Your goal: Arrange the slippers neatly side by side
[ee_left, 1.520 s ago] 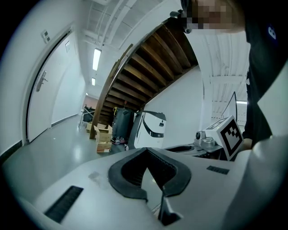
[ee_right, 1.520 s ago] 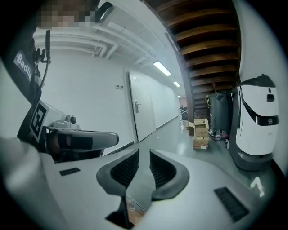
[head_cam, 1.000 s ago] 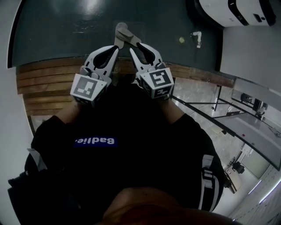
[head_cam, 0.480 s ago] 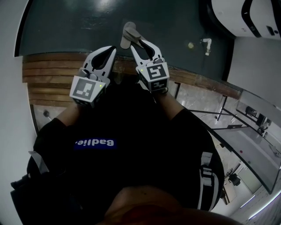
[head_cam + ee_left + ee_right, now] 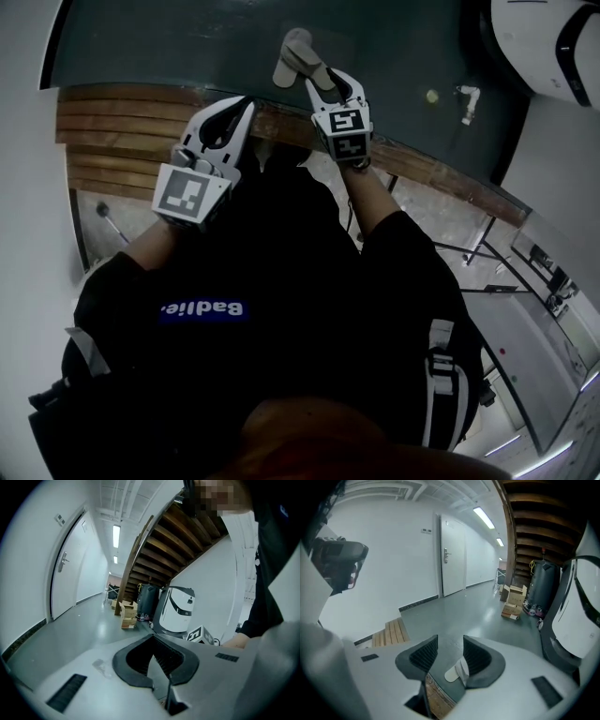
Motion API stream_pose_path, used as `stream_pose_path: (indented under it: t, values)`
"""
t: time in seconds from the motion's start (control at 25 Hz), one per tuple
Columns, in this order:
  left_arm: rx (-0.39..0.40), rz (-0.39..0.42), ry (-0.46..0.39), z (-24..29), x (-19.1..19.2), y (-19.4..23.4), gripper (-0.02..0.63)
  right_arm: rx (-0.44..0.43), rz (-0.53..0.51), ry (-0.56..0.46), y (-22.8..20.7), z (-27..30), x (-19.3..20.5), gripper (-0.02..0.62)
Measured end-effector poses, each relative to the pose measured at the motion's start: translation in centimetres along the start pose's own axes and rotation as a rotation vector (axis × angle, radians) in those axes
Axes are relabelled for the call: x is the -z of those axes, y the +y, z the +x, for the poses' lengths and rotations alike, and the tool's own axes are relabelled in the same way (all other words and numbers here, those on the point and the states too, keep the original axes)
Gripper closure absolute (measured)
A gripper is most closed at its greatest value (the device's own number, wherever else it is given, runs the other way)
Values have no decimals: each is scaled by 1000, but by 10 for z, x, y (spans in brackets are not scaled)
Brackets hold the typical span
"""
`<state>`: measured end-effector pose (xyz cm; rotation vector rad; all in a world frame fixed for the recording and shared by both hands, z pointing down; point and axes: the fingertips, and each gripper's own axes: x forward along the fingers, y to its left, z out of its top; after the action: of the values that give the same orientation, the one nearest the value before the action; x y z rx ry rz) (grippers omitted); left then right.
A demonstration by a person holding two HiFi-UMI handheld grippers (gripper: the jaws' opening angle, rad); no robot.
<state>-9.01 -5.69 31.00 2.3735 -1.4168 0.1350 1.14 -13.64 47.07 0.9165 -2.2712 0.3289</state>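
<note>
Our right gripper (image 5: 450, 641) has just been opening, the slipper (image 5: 457, 671) lies loose between its jaws on the dark floor (image 5: 187, 47), so we should pull back slowly; our left gripper (image 5: 152, 638) is closed, empty.

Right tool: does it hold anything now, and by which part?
Nothing. The right tool has just been opening its jaws; the slipper shows between them, not pinched.

Glossy dark grey-green hallway floor (image 5: 187, 47) beyond a brown slatted wooden step (image 5: 122, 131), with one pale grey slipper (image 5: 293, 58) lying near the step's edge, a small yellowish round object (image 5: 432, 96) well apart from it, and stacked brown cardboard boxes (image 5: 513, 603) farther down the hall.
</note>
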Motion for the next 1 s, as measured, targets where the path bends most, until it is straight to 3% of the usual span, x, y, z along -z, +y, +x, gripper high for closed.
stream_pose_path:
  t: [0.16, 0.48, 1.0]
  values:
    - [-17, -8, 13, 8, 7, 4, 604, 33, 16, 54, -23, 26, 21, 451]
    - [-41, 24, 47, 20, 25, 16, 604, 9, 11, 153, -41, 95, 80, 449]
    - [-31, 45, 90, 36, 63, 50, 604, -7, -128, 335, -46, 202, 165, 449]
